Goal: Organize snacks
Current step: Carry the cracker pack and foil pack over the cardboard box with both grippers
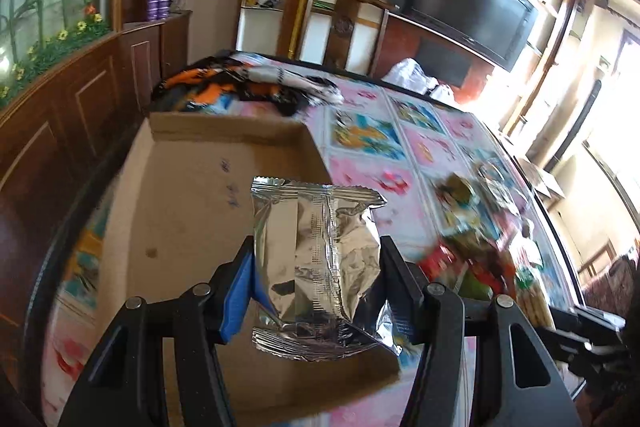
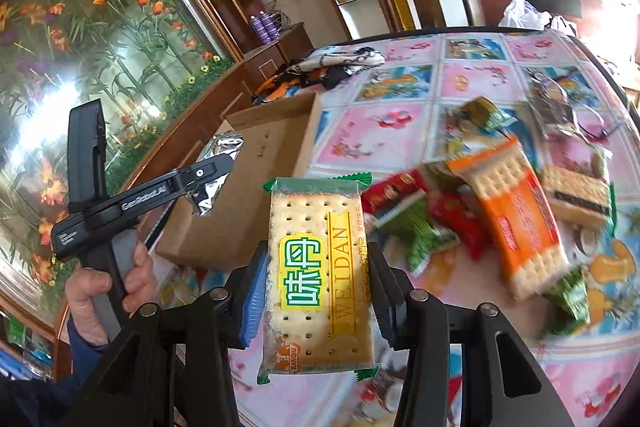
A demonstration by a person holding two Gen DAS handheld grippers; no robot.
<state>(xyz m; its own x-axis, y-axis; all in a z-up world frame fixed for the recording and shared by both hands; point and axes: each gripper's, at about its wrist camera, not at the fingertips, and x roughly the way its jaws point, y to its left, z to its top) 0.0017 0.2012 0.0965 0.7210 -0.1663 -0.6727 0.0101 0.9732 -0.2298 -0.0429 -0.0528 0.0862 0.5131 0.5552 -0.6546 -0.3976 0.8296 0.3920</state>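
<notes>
Nearest in the left wrist view, the left gripper (image 1: 316,267) was closed on a silver foil packet (image 1: 316,267). The packet stood up tall between the two fingers, with its long side running up and down the frame. Its crimped ends stuck out above and below the grip.

Just behind the packet, in the middle of the frame, lay the open cardboard box (image 1: 224,139). The packet hung over the inside of the box, near its close edge. So the box was right under and ahead of this gripper. I think this hand was the nearer one to the box and had only a little way to go down.

In the right wrist view, the right gripper (image 2: 318,279) was closed on a cracker packet (image 2: 318,279) with green ends. It also stood tall, long side up and down. The box (image 2: 256,195) sat up and to the left of it, a bit farther off. The person's hand (image 2: 108,287) held the left gripper (image 2: 208,171) at the left of the frame, over the box.

Farther to the right, a pile of snacks (image 2: 500,211) lay on the table (image 2: 380,135), close beside the box but not in it. At the far end of the table lay a bunched cloth (image 2: 320,67).
</notes>
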